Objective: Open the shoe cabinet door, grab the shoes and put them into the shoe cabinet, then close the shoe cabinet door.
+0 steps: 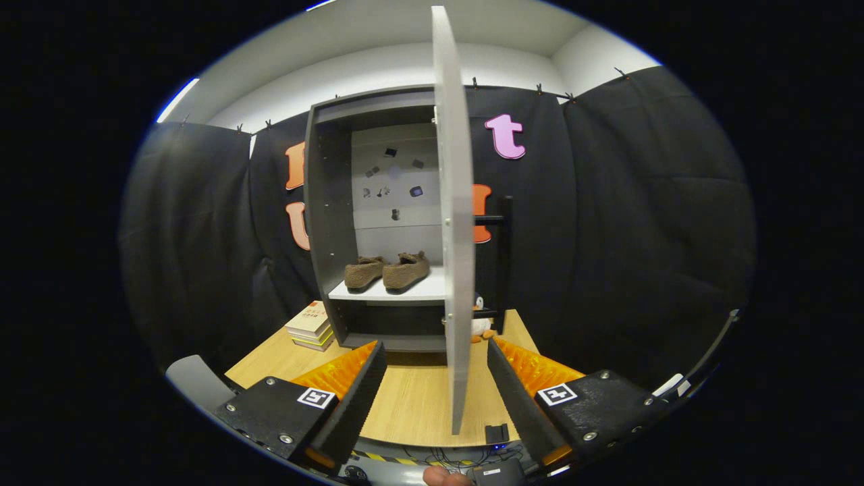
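So there's a wooden table (418, 398) with the shoe cabinet (378, 202) standing on it, a stack of books (312, 326) just left of the cabinet's base and a small penguin toy (480, 324) to its right. The brown shoes (387, 271) sit side by side on the cabinet's white shelf (422, 290).
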Demonstrator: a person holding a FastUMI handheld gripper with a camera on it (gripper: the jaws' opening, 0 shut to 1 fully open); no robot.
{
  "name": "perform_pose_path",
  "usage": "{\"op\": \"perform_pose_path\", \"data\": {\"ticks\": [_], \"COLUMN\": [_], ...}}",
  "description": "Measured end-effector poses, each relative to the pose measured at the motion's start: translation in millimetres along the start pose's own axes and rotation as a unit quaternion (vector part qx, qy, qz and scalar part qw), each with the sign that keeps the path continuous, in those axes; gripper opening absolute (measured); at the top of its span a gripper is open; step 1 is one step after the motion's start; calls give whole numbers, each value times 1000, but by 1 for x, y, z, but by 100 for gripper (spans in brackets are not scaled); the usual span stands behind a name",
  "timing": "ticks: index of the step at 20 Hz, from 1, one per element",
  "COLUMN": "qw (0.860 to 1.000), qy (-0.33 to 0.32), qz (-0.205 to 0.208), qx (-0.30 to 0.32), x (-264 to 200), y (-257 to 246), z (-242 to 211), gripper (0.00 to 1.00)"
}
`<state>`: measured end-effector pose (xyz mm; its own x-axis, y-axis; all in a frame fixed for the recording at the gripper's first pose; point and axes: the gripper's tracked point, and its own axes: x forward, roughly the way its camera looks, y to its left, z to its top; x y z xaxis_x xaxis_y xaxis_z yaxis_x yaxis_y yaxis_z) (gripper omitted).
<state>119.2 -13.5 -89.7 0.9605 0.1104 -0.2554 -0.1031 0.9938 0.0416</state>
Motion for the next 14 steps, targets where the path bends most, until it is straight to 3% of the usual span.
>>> {"op": "perform_pose_path", "data": {"ticks": [7,14], "qw": [999,999], "qy": [0,-6], "qz": [-37,-27], "qx": [23,21], "x": [6,42], "y": [-68,-68], "z": [-1,15], "gripper": [93,93]}}
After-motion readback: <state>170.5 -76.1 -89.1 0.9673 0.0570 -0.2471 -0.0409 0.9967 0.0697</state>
